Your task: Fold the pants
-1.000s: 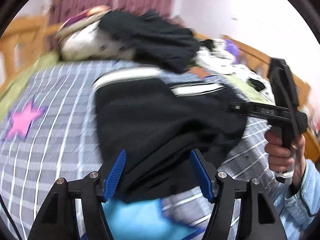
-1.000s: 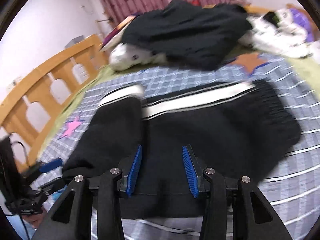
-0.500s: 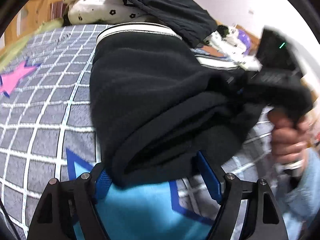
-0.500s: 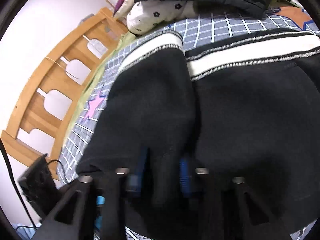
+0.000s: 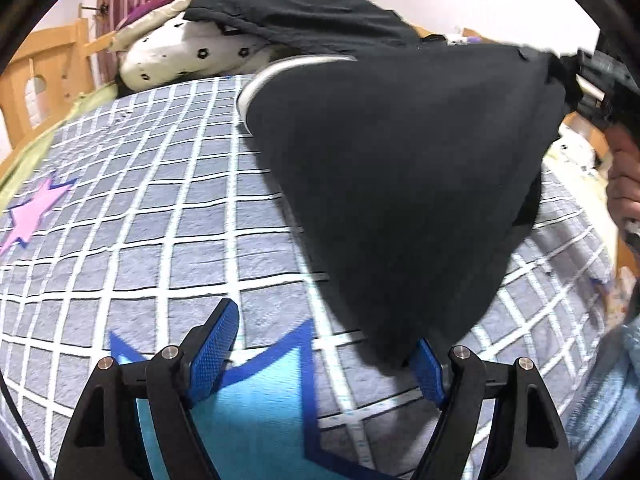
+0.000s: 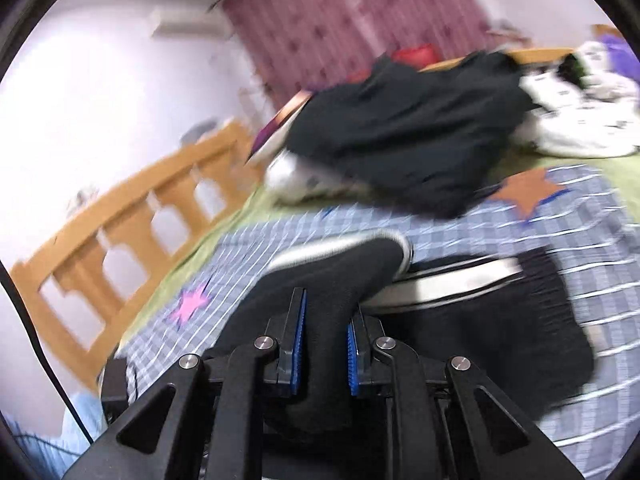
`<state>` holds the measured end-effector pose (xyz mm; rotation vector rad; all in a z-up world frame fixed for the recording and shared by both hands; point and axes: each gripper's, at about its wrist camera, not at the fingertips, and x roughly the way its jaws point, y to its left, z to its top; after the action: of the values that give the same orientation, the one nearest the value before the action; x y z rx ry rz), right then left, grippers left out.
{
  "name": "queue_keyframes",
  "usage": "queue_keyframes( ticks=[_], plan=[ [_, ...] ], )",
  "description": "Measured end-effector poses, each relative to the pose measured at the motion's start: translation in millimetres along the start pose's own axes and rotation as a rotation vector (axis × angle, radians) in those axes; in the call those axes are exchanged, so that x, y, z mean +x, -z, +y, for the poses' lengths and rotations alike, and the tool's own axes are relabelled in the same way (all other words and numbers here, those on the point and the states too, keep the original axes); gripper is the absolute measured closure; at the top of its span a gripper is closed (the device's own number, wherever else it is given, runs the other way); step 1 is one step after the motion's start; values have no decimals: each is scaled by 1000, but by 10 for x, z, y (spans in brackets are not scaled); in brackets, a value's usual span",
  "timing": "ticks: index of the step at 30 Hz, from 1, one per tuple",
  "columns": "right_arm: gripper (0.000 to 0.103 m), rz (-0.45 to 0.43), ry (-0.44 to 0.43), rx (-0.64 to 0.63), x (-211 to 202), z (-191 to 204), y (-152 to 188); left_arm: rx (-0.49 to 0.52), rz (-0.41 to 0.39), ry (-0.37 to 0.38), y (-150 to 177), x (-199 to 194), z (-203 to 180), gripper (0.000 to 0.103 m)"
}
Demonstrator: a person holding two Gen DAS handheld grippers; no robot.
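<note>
Right wrist view shows the right hand-held gripper (image 6: 324, 348) with its jaws closing on a bunched fold of the black pants (image 6: 480, 332), the cloth pinched between the blue pads at the bottom centre of the frame; a second ago the same jaws stood apart over the flat fabric. The pinched part now rises off the checked bed (image 6: 592, 216) while the rest, with its white stripe, lies at lower right. In the left wrist view the pants (image 5: 400, 168) hang as a dark sheet from the upper right, where the right hand-held gripper (image 5: 592, 80) carries them, down to the lower centre. The left hand-held gripper (image 5: 332, 344) is wide, wider than a second ago, holding nothing; the cloth's low corner drapes over its right pad. Likely the fold has begun: one end is lifted to carry across, with the left free to pin or take a corner.
</note>
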<state>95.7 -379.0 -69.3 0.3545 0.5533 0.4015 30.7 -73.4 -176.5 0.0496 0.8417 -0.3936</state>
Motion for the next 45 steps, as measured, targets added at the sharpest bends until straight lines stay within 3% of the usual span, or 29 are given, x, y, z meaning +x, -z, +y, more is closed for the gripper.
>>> queue_keyframes(
  ticks=[2,4,6,9,11,12,14,18,20,23,24,26,28,32,36,37,39,40,43,45],
  plan=[
    [87,-53,58,44,-209,-283,-33,-10,-9,51,-22,-8,-32,23],
    [86,-35,160,53,-251,-522,7,-9,3,40,-40,13,-96,23],
    [86,78,218,51,-97,-687,105,24,12,9,-36,33,-172,23],
    [85,224,343,3,137,-832,337,13,20,50,-38,-2,-126,26],
    [84,233,350,-44,114,-794,378,1,11,86,-33,-70,-94,32],
    [80,229,353,-59,51,-785,373,1,-7,124,-37,-130,-91,39],
    [74,178,393,-95,-145,-657,322,17,-22,149,-18,-225,-123,39],
    [62,-19,318,-195,-516,-273,249,6,-53,177,-54,-339,-170,39],
    [62,-32,284,-227,-484,-162,237,-36,-70,177,-111,-379,-141,39],
    [65,35,315,-258,-198,-168,292,-94,-83,110,-321,-322,-112,39],
    [73,74,327,-259,-83,-181,333,-110,-86,85,-397,-286,-125,39],
    [82,219,405,-281,195,-300,494,-103,-59,33,-504,-155,-171,39],
    [82,297,440,-305,289,-368,680,-88,-5,-7,-508,36,-225,37],
    [82,312,444,-327,164,-316,810,-122,41,38,-289,237,-236,34],
    [81,326,350,-242,-51,-409,759,-167,66,126,-359,186,-112,36],
    [79,312,318,-221,-154,-426,684,-175,54,139,-408,161,-56,36],
    [48,249,310,-189,-303,-465,539,-189,46,132,-511,179,24,36],
    [43,201,342,-174,-344,-511,438,-200,51,131,-576,216,56,36],
    [41,143,403,-129,-267,-672,183,-261,67,157,-755,389,170,36],
    [41,184,414,-92,-45,-834,53,-314,73,178,-840,512,251,36]
  ],
)
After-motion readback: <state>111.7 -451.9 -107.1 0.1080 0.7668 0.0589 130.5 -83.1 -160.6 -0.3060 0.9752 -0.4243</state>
